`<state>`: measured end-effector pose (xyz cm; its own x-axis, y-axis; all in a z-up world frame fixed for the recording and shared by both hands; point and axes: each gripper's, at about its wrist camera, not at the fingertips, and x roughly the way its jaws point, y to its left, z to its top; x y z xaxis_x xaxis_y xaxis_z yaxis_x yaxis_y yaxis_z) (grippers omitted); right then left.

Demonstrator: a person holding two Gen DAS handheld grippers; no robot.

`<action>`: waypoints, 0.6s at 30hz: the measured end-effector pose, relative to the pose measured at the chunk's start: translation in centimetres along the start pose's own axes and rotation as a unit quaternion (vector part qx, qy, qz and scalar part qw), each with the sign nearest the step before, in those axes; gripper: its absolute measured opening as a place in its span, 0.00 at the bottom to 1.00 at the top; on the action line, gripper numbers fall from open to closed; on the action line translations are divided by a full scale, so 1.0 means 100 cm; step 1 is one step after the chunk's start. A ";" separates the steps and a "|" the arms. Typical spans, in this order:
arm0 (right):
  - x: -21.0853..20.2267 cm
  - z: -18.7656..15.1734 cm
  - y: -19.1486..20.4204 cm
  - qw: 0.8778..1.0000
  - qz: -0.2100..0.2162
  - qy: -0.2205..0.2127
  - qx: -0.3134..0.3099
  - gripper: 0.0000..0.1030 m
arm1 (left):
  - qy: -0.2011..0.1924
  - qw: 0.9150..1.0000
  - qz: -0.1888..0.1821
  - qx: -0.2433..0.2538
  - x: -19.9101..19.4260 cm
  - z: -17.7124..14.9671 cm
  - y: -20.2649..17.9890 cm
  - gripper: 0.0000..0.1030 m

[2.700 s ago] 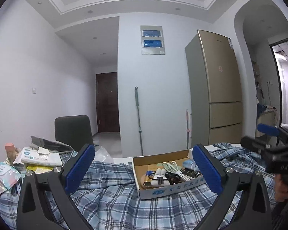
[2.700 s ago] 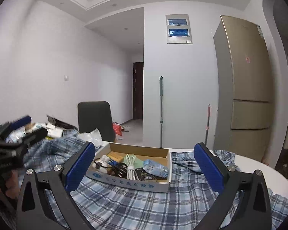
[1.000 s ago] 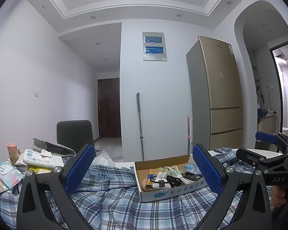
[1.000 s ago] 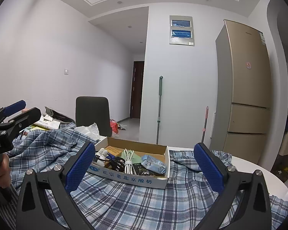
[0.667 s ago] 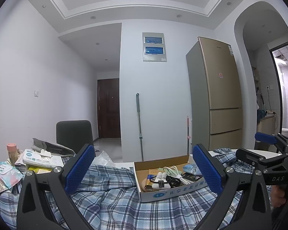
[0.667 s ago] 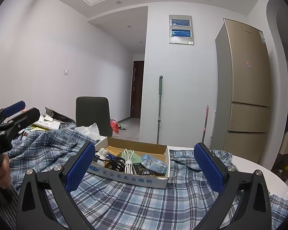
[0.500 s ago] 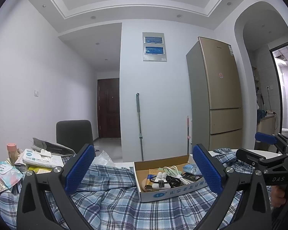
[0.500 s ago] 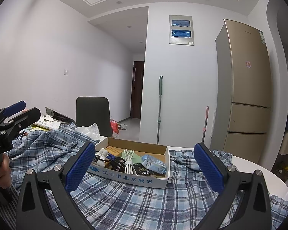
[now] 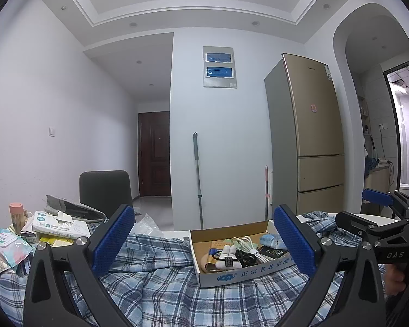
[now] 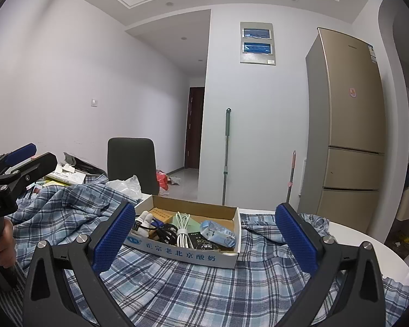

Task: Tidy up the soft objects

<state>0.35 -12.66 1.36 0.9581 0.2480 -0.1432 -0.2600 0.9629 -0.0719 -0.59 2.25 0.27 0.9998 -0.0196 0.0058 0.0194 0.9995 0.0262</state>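
Observation:
A blue plaid shirt (image 9: 161,280) lies rumpled over the round table and also shows in the right wrist view (image 10: 193,288). A shallow cardboard box (image 9: 240,273) of cables and small items sits on the shirt, also in the right wrist view (image 10: 188,253). My left gripper (image 9: 203,241) is open and empty, held above the shirt facing the box. My right gripper (image 10: 204,238) is open and empty, facing the box from the other side. Each gripper shows at the edge of the other's view: the right one (image 9: 379,212), the left one (image 10: 19,158).
Tissue packs and papers (image 9: 57,227) pile at the table's left. A dark chair (image 9: 105,190) stands behind the table. A gold fridge (image 9: 310,147) and a mop (image 9: 197,179) stand by the back wall. The white table edge (image 10: 368,248) shows at right.
Since 2.7 s ago both grippers have tilted up slightly and steadied. Over the last second nothing has visibly moved.

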 end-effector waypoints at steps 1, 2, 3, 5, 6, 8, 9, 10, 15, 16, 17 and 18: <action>0.000 0.000 0.000 1.000 0.000 0.000 0.000 0.99 | 0.000 1.000 0.000 0.000 0.001 0.000 0.000 1.00; 0.000 0.000 0.000 1.000 0.000 0.000 0.000 0.99 | 0.000 1.000 0.000 0.000 0.002 0.000 0.000 1.00; 0.000 0.000 0.000 1.000 0.000 -0.001 0.000 0.99 | 0.000 1.000 0.000 0.000 0.000 0.000 0.000 1.00; 0.000 0.000 0.000 1.000 0.000 -0.001 0.000 0.99 | 0.000 1.000 -0.001 0.000 0.000 0.000 0.000 1.00; 0.000 0.000 0.000 1.000 0.000 -0.001 0.000 0.99 | -0.001 1.000 -0.001 -0.001 0.001 0.000 0.000 1.00; 0.000 0.000 0.000 1.000 0.000 -0.001 0.000 0.99 | -0.001 1.000 0.000 0.000 0.000 0.000 0.000 1.00; 0.000 0.000 0.000 1.000 0.000 -0.001 0.000 0.99 | 0.000 1.000 0.000 0.000 0.000 0.000 0.000 1.00; 0.000 0.000 0.000 1.000 0.000 0.000 0.000 0.99 | 0.000 1.000 0.000 0.001 0.002 0.000 0.000 1.00; 0.000 0.000 0.000 1.000 0.000 -0.001 0.000 0.99 | 0.000 1.000 0.000 -0.002 0.001 -0.001 0.000 1.00; 0.000 0.000 -0.001 1.000 0.000 -0.001 0.000 0.99 | 0.000 1.000 0.000 -0.001 0.001 -0.001 0.000 1.00; 0.000 0.000 -0.001 1.000 0.000 -0.001 0.000 0.99 | 0.000 1.000 0.000 0.000 0.002 -0.001 -0.001 1.00; 0.000 0.000 -0.001 1.000 0.000 -0.001 0.000 0.99 | 0.000 1.000 0.000 0.000 0.001 -0.001 0.000 1.00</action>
<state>0.34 -12.72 1.37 0.9581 0.2488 -0.1417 -0.2607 0.9627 -0.0722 -0.46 2.23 0.20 0.9998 -0.0199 0.0056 0.0197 0.9994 0.0268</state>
